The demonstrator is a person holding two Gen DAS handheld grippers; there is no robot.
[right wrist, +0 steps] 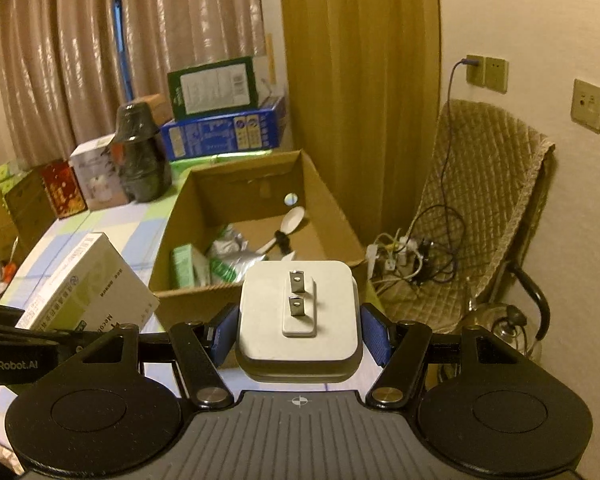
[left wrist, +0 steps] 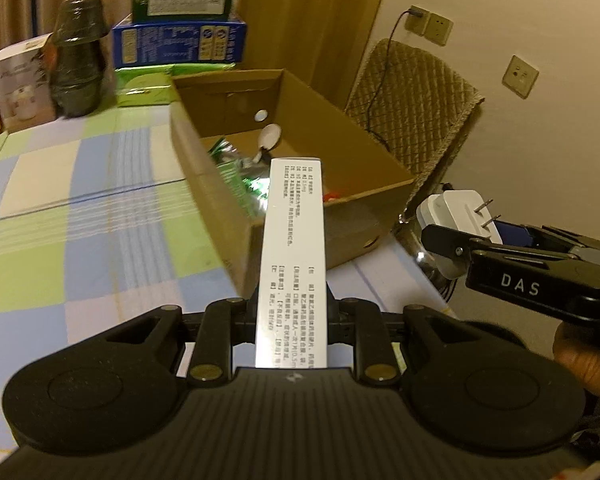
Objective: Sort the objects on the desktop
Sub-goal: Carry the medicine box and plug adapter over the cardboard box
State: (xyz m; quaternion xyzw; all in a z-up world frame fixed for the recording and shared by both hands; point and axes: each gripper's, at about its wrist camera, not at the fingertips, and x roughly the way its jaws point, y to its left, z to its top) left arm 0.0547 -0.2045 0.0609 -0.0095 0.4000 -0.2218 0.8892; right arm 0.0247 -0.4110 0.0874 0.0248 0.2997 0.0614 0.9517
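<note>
My left gripper (left wrist: pixel 292 312) is shut on a long white medicine box (left wrist: pixel 294 248) with printed text, held above the near corner of the open cardboard box (left wrist: pixel 228 216). The same medicine box shows in the right wrist view (right wrist: pixel 88 284). My right gripper (right wrist: pixel 299 334) is shut on a white power adapter (right wrist: pixel 299 312), its two prongs pointing forward, just short of the cardboard box (right wrist: pixel 188 294). In the left wrist view the adapter (left wrist: pixel 460 212) hangs right of the box. Inside the box lie a white spoon (right wrist: pixel 290 224), green packets (right wrist: pixel 184 266) and a silver foil pack (right wrist: pixel 232 252).
A checked tablecloth (left wrist: pixel 80 220) covers the table. At the back stand a dark wrapped jar (right wrist: pixel 140 156), a blue box (right wrist: pixel 224 132) with a green box (right wrist: pixel 216 86) on it, and small cartons (right wrist: pixel 96 178). A quilted chair (right wrist: pixel 480 208) with tangled cables (right wrist: pixel 404 260) stands at the right.
</note>
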